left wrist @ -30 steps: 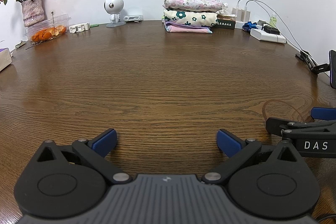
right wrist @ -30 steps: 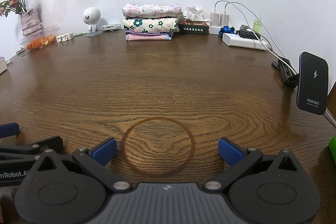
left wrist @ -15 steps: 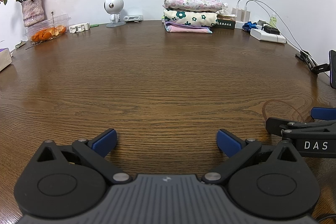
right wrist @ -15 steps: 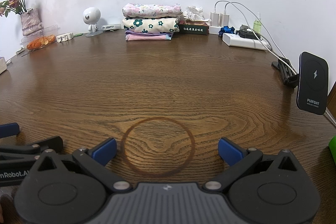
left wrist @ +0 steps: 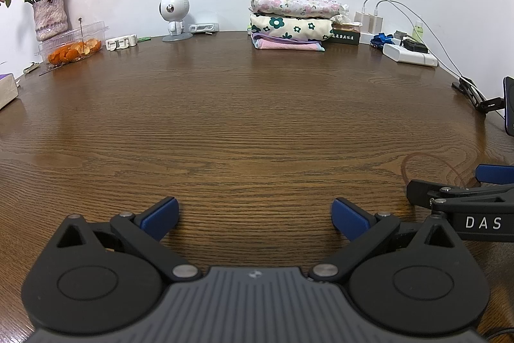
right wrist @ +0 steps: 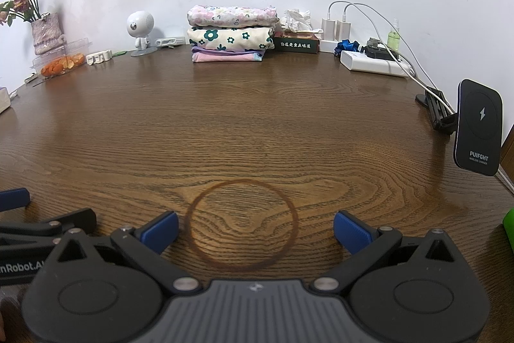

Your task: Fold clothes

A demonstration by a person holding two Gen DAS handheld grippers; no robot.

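Both tools, left tool (left wrist: 253,216) and right tool (right wrist: 255,225), gape wide, empty, low at near bench (left wrist: 257,124) edge; folded clothes (right wrist: 231,34) stacked at far edge, straight ahead, right tool slightly nearer
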